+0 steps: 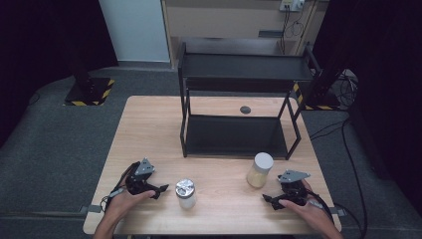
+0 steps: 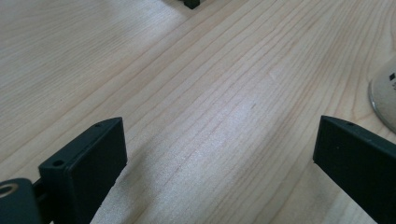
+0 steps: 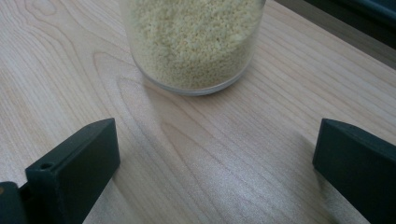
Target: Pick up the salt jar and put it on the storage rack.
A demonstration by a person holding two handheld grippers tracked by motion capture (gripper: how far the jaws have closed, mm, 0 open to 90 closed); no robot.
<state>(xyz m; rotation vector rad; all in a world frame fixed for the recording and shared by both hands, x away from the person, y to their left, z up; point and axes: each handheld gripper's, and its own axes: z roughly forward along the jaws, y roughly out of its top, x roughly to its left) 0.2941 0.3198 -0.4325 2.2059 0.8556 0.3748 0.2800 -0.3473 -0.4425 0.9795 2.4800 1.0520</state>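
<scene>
Rack (image 1: 239,99) sits at the back of the worktop (image 1: 149,129), two black shelves, both bare; its front feet stand just behind the grain jar (image 1: 260,170), so any lift toward the shelves has to clear the lower shelf's front edge or we clip it

Grain jar is upright at front right, white lid on, near our right gripper (image 1: 272,200); in the right gripper view it stands (image 3: 194,42) just ahead of the wide-open jaws, nothing between them. Risk: come in off-centre and one jaw shoves the glass, it slides or tips toward the rack

Foil-top jar (image 1: 185,193) is upright at front centre, just beside our left gripper (image 1: 162,189), also spread wide and empty; its base (image 2: 385,100) lies right of the jaws, not between. Risk: closing from here catches only the edge and knocks it over

Nothing lies between either gripper and its jar
</scene>
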